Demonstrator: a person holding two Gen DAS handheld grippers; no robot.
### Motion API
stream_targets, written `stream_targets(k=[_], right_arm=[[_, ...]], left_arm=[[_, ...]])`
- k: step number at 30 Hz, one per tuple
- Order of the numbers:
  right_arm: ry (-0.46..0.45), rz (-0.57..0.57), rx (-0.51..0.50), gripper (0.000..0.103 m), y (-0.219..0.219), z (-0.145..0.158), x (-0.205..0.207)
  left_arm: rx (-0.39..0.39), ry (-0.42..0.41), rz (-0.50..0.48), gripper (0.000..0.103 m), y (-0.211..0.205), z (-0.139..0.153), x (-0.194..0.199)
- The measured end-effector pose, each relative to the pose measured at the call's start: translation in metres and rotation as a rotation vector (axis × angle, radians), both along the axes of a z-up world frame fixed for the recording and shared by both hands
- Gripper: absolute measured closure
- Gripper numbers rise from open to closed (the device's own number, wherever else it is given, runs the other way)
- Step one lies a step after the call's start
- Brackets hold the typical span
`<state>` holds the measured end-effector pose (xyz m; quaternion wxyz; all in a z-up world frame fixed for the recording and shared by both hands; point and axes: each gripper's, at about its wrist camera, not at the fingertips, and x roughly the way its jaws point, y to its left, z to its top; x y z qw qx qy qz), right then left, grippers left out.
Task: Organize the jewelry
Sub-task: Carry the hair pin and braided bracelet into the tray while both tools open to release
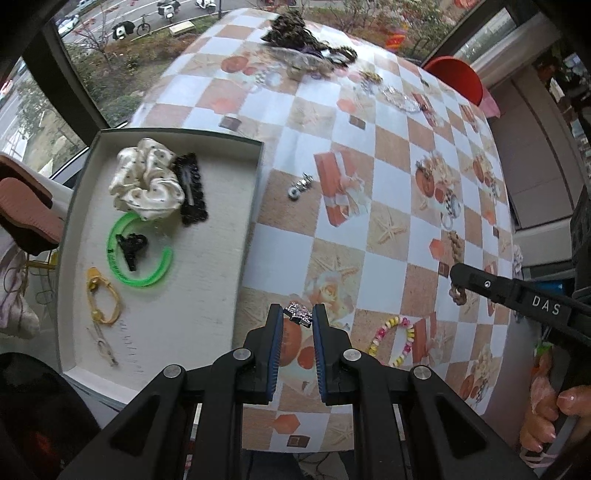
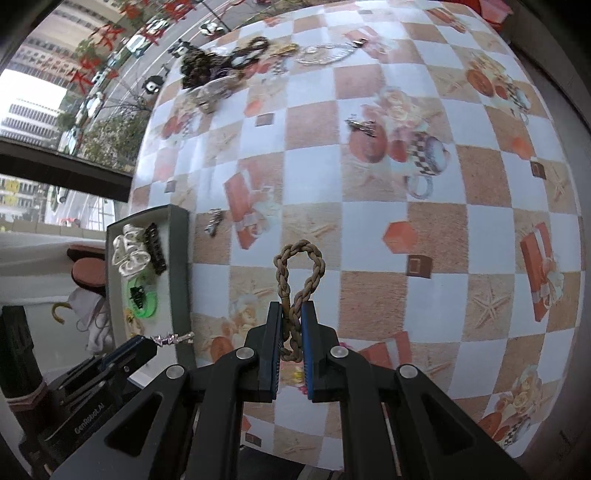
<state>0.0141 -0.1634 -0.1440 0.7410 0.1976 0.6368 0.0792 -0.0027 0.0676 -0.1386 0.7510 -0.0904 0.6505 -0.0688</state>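
Clamped between the nearly closed pads of the left gripper is a small sparkling silver clip, held just above the checkered tablecloth and just right of the tray's rim. To the left, the grey tray already holds a cream scrunchie, a black lace clip, a green open bangle with a small black claw clip inside it, and a yellow cord, so sorting looks well under way. Rightward, a silver charm lies loose on the cloth near the tray, and a pastel bead bracelet sits beside the left gripper. Farther right, the right gripper is pinched almost shut on a braided brown rope loop, which sticks out beyond the fingertips. Across the far side of the table a dark tangled heap and a clear chain wait unsorted. Nothing seems to block the way to the tray.
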Motion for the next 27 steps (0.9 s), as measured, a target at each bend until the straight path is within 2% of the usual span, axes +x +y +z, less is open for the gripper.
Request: stream_targets(k=[13, 19, 27], right_arm=[[-0.029, 0.198, 0.018, 0.092, 0.094, 0.014, 0.021], [-0.020, 0.286, 0.030, 0.092, 0.143, 0.008, 0.026], [0.013, 0.382, 0.025, 0.092, 0.192, -0.007, 0.026]], left_arm=[[-0.005, -0.019, 0.129, 0.083, 0.074, 0.006, -0.017], [0.005, 0.005, 0.186, 0.083, 0.109, -0.003, -0.030], [0.017, 0.060, 0.195, 0.083, 0.135, -0.026, -0.041]])
